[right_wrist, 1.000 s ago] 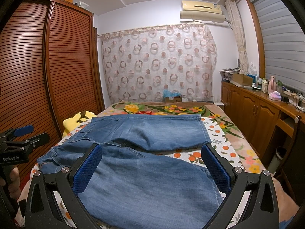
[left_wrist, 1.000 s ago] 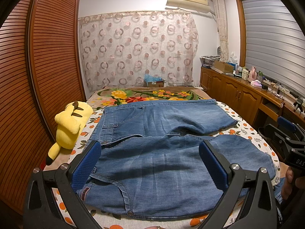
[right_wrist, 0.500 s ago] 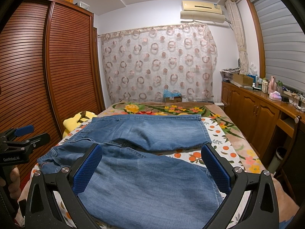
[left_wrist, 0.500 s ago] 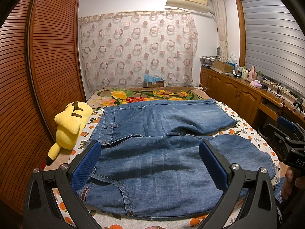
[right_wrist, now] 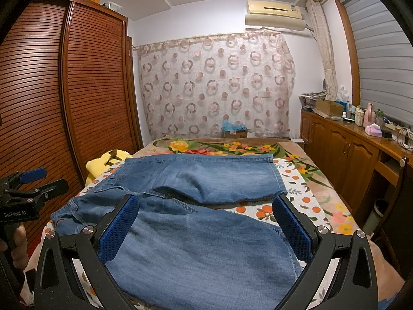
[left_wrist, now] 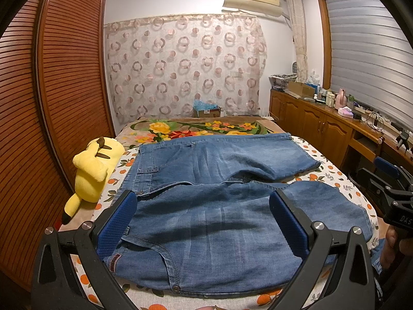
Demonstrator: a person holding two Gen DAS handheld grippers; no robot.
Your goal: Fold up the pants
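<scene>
**Folding not yet begun**

Nothing has moved since the earlier frames. The blue denim pants (left_wrist: 214, 206) lie spread flat on the orange-print bedsheet (left_wrist: 333, 173), just ahead of the wide-open, empty left tongs (left_wrist: 201, 222) and right tongs (right_wrist: 204, 224). No fold is made; every fold remains.

Your left gripper (left_wrist: 204, 222): black angular frame, blue textured fingers (left_wrist: 117, 222), silver screws at the pivots. Right gripper (right_wrist: 206, 226): same build. White lettering on each body, "GenRobot AI" readable on the left one. Your hand (right_wrist: 18, 248) wraps its handle.
</scene>
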